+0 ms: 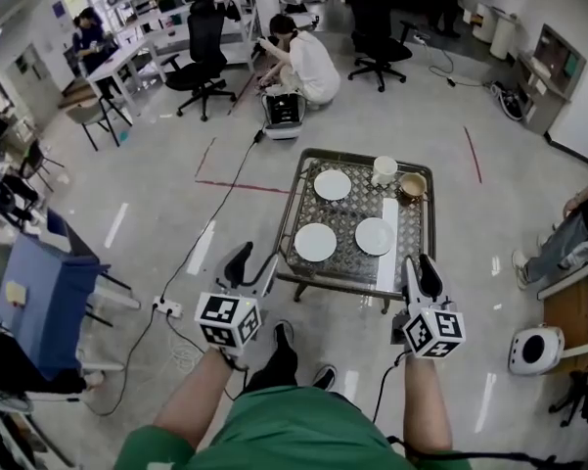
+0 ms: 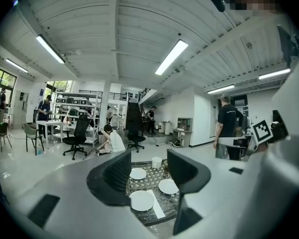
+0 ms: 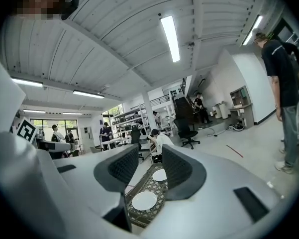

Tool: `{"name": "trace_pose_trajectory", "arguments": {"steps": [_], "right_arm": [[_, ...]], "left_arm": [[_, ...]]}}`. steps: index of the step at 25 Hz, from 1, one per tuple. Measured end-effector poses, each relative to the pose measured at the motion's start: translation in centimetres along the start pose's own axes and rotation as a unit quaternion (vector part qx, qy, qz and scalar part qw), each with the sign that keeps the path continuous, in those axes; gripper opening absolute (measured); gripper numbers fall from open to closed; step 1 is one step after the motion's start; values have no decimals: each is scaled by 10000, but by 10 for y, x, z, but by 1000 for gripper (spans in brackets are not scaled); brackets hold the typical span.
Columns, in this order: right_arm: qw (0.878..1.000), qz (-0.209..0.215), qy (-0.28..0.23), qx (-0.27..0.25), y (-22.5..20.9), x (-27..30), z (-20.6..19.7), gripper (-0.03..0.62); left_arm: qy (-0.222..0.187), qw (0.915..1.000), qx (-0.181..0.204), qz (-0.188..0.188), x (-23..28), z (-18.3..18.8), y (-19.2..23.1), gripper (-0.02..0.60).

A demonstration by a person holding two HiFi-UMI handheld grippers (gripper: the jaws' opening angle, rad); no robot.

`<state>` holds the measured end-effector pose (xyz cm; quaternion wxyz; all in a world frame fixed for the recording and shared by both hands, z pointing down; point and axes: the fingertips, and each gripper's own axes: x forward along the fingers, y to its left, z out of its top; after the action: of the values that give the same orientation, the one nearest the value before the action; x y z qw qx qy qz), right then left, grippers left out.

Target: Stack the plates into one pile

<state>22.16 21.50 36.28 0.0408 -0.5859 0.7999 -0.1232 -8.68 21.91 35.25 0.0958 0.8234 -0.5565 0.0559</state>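
Three white plates lie apart on the low patterned glass table [image 1: 308, 276]: a far plate [image 1: 333, 184], a near-left plate [image 1: 316, 242] and a near-right plate [image 1: 376, 236]. My left gripper [image 1: 254, 267] hangs short of the table's near-left corner, open and holding nothing. At the near-right corner my right gripper [image 1: 422, 270] is also open and empty. In the left gripper view the gripper [image 2: 149, 176] frames all three plates, the nearest [image 2: 142, 200] lowest. The right gripper view shows its gripper [image 3: 144, 171] above one plate [image 3: 145, 200], with another [image 3: 159, 175] beyond.
A white cup [image 1: 384, 170] and a brown bowl [image 1: 413, 185] stand at the table's far right. A person [image 1: 303, 62] crouches on the floor beyond it. A power strip [image 1: 166, 307] and cable lie at left. A white device [image 1: 535, 349] and someone's legs [image 1: 567, 238] are at right.
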Motion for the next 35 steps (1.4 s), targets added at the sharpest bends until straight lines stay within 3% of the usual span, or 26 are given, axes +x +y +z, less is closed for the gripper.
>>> {"name": "trace_pose_trajectory", "arguments": {"steps": [12, 19, 22, 27, 35], "right_arm": [[9990, -418, 120, -52, -37, 52, 5, 149], [9970, -529, 509, -250, -24, 136, 1, 140], [9958, -656, 639, 33, -25, 172, -4, 141], [9849, -968, 847, 1157, -39, 205, -23, 141], [9698, -1420, 1425, 1382, -68, 221, -82, 149]], "left_arm": [[7, 9991, -162, -398, 95, -1, 23, 226], [131, 9977, -398, -535, 170, -3, 84, 213], [183, 9969, -502, -578, 198, -5, 118, 213], [458, 9944, -496, -818, 230, -20, 153, 213], [676, 9893, -727, -1073, 266, -40, 166, 213]]}}
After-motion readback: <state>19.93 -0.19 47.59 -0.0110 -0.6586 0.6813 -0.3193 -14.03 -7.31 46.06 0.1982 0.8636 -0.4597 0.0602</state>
